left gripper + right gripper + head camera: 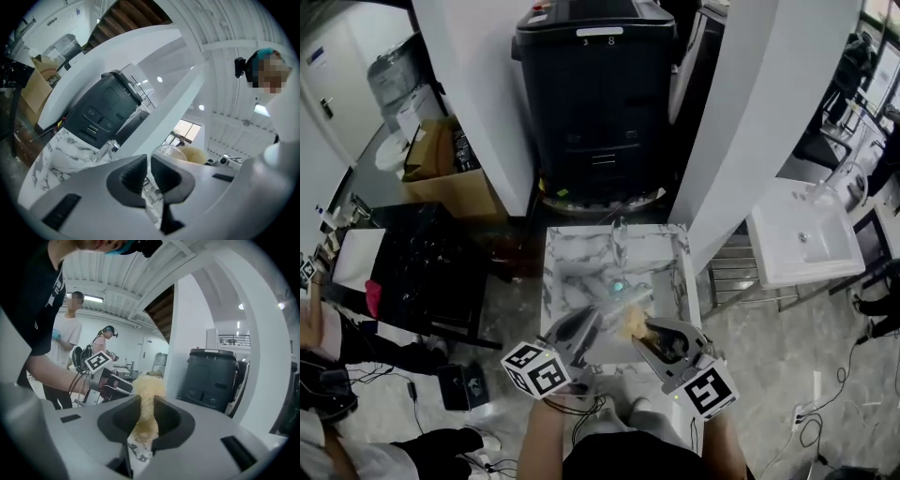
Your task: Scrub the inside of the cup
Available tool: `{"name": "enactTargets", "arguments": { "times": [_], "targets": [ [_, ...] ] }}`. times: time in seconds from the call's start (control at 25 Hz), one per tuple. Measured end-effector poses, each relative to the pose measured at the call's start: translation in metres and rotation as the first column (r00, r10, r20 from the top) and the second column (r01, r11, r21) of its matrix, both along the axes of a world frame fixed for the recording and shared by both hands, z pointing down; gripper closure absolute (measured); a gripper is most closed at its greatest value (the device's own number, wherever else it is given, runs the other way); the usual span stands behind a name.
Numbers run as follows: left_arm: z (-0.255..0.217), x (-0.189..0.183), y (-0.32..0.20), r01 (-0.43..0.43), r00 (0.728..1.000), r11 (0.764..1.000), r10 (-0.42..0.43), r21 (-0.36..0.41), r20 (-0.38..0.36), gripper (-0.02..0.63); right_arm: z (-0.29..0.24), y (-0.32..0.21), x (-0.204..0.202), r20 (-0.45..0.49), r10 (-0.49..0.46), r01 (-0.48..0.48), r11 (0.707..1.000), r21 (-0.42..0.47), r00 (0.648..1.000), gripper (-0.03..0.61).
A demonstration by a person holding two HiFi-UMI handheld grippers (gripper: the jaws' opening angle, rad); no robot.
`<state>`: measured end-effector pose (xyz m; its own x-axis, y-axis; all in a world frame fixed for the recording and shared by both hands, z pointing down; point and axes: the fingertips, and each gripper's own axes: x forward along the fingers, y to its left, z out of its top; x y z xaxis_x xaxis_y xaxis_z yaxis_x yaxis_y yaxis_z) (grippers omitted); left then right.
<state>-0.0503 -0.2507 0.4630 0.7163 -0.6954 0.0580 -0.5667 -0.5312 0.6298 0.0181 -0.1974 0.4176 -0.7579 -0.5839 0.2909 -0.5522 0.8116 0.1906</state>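
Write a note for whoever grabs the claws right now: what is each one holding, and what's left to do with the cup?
Left claw: shut on the clear cup, held up over the marble top.
Right claw: shut on the sponge, which sticks out past the tips.
Where things are: the sponge is right beside the cup, not inside it.
Done: cup and sponge are both in hand. Whether any scrubbing has happened can't be told.
Left: push the sponge into the cup and scrub the inside.

Grey-veined white marble sink, faucet at its rear
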Motion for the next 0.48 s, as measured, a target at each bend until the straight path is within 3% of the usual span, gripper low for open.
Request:
{"name": "enactTargets", "arguments": {
  "times": [0.12, 0.28, 0.48],
  "targets": [
    [-0.001, 0.008, 0.004, -0.022, 1.000, 1.000, 0.022, 0.005, 0.001, 0.586, -0.003, 0.008, -0.001, -0.015, -0.017, 0.017, 1.000, 0.009, 1.000, 0.489],
    [0.000, 0.012, 0.007, -0.036, 0.999, 0.999, 0.036, 0.013, 0.022, 0.586, -0.004, 0.016, -0.005, -0.128, -0.076, 0.082, 0.996, 0.046, 0.989, 0.489],
    [0.000, 0.010, 0.015, -0.074, 0.996, 0.997, 0.072, 0.032, 0.045, 0.586, -0.007, 0.018, -0.021, -0.324, -0.224, 0.253, 0.966, 0.052, 0.919, 0.491]
  ]
}}
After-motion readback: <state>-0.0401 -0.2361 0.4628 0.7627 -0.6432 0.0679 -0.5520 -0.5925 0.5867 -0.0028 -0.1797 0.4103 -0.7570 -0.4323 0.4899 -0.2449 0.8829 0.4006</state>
